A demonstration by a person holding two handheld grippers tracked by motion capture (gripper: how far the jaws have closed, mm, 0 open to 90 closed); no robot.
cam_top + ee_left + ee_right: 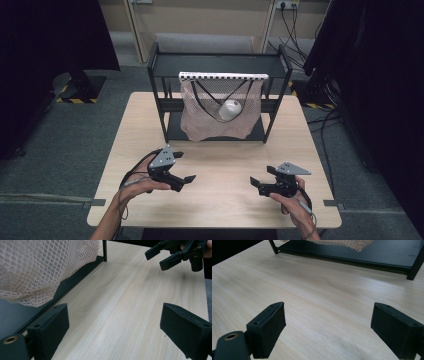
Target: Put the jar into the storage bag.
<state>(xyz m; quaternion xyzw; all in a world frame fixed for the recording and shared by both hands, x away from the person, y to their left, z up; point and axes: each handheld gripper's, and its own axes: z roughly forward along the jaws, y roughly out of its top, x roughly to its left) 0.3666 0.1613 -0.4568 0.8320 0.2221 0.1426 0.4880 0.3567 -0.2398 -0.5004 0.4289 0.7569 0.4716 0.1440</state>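
Observation:
A pink mesh bag (220, 112) hangs from a white bar (223, 76) on a black metal rack (161, 75) at the table's far side. A white rounded object (230, 109) lies inside the bag. My left gripper (186, 180) is held low over the wooden table (220, 200) at front left, jaws wide apart with nothing between them. My right gripper (255, 184) hovers at front right, open and empty, pointing toward the left one. In the left gripper view the mesh bag (37, 267) hangs at upper left and the right gripper (163, 257) is at upper right.
The rack's lower shelf (362, 255) runs along the back of the table behind bare wood (317, 297). Dark curtains flank the table on both sides. Cables (295, 30) lie on the grey floor at the back right.

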